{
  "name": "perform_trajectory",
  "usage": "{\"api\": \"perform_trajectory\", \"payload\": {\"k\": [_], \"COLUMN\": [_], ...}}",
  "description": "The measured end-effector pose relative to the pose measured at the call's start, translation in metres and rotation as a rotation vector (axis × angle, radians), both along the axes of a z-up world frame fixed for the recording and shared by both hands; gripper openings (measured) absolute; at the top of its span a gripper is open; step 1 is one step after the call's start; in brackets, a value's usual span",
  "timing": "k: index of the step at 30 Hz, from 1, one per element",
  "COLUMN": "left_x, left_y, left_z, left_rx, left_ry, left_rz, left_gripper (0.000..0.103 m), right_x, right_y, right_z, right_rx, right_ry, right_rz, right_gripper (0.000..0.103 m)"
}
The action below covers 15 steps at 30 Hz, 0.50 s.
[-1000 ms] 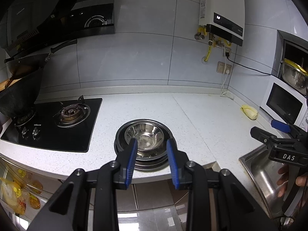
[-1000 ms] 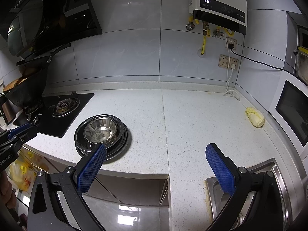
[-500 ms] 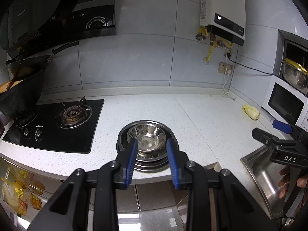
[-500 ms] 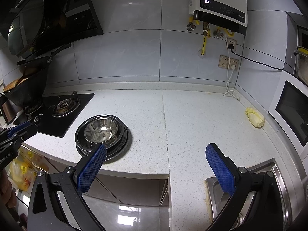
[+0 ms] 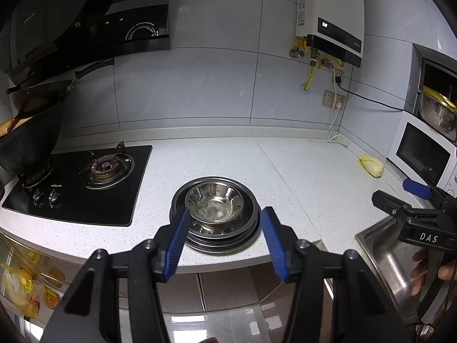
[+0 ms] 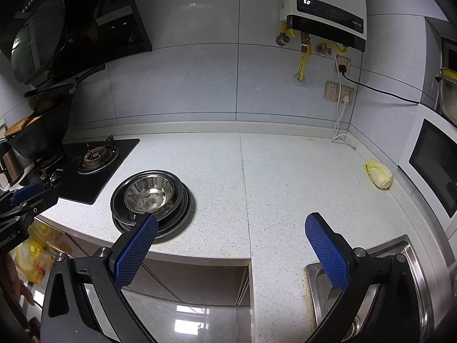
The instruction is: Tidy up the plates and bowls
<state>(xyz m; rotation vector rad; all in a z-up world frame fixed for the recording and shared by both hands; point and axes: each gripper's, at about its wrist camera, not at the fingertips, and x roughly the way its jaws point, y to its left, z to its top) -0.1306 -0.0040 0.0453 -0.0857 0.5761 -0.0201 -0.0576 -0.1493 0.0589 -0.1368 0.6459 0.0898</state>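
One steel bowl (image 5: pixel 214 203) sits nested on stacked plates (image 5: pixel 220 235) near the bench (image 5: pixel 300 183) front edge, just right of the gas hob (image 5: pixel 85 183). Left tongs (image 5: pixel 225 241) have just been opening, pads now spread apart short of the stack, nothing clamped. Right tongs (image 6: pixel 231 245) wide apart, empty, beside the sink (image 6: pixel 411 257). Yellow cabbage piece (image 6: pixel 378 175) lies near the microwave (image 6: pixel 434 165).
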Motion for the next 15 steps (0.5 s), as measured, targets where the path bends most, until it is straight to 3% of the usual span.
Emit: {"api": "perform_trajectory", "payload": {"k": [15], "left_x": [0.0025], "left_y": [0.0], "left_z": [-0.0013], "left_rx": [0.003], "left_ry": [0.003], "left_rz": [0.009], "left_gripper": [0.05], "right_x": [0.0023], "right_y": [0.0002], "right_z": [-0.0022], "right_rx": [0.002], "right_ry": [0.006], "right_rz": [-0.001], "right_gripper": [0.101]}}
